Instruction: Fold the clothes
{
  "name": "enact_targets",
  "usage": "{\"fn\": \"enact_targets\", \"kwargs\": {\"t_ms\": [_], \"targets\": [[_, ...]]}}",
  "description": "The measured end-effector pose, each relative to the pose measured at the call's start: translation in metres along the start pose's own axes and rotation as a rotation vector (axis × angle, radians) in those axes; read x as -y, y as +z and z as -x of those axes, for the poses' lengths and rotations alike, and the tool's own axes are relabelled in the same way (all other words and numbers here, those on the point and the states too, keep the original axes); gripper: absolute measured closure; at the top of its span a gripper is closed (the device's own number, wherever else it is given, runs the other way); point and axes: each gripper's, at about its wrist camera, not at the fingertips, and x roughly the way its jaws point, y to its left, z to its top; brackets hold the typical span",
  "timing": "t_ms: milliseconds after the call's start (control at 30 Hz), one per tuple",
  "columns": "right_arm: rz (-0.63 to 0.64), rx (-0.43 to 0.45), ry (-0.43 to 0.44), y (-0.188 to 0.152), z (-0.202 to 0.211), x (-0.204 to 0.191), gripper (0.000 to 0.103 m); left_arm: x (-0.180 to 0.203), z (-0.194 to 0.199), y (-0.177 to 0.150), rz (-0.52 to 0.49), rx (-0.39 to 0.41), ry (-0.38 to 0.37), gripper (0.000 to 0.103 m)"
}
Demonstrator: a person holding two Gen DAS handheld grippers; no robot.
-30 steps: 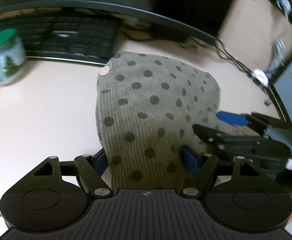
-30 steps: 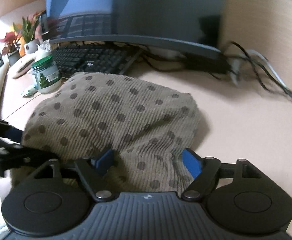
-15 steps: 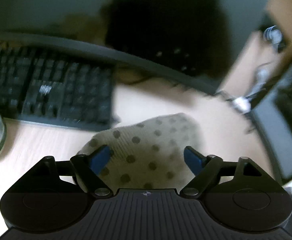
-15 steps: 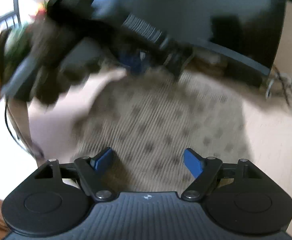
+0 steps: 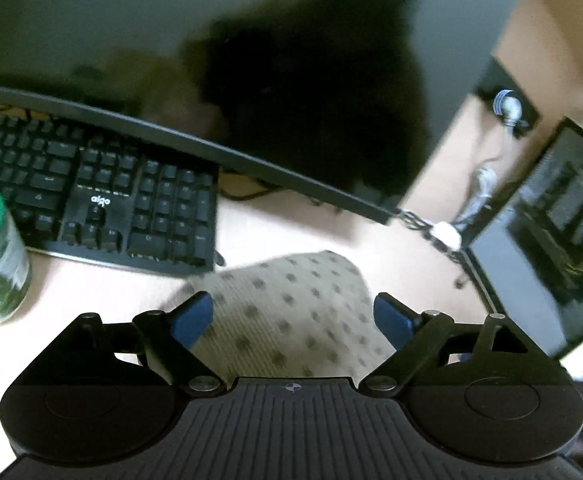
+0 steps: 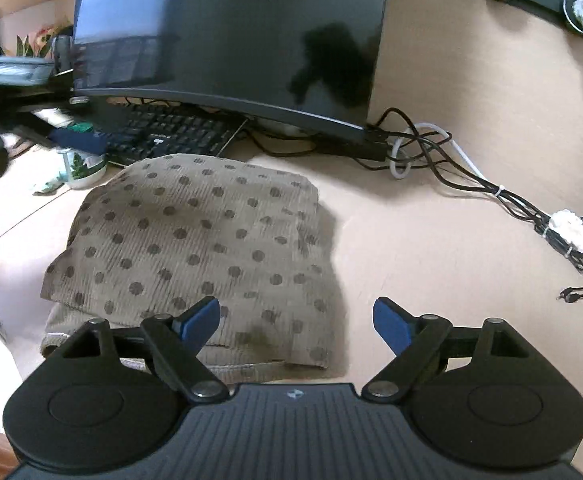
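Both the left gripper (image 5: 293, 314) and right gripper (image 6: 296, 318) hung spread wide and empty over the dotted garment (image 6: 195, 248), folded on the desk (image 6: 431, 240) by the keyboard (image 5: 103, 200), so probably just tidying edges next.

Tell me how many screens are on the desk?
2. The big dark monitor stands behind the keyboard. A second screen, maybe a laptop, sits at the desk's right edge in the left wrist view. Others may be out of view.

Hand-held gripper (image 6: 296, 320): black ribbed body, blue pads (image 6: 199, 320).
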Motion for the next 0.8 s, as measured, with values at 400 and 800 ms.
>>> {"fn": "enact_targets", "kwargs": {"t_ms": [400, 800], "targets": [[0.169, -0.069, 0.159, -0.002, -0.041, -0.090, 0.012, -0.014, -0.046, -0.030, 0.180, -0.098, -0.021, 0.010], [0.402, -0.058, 0.116, -0.033, -0.015, -0.125, 0.012, -0.022, -0.035, -0.018, 0.143, -0.079, -0.041, 0.010]]}}
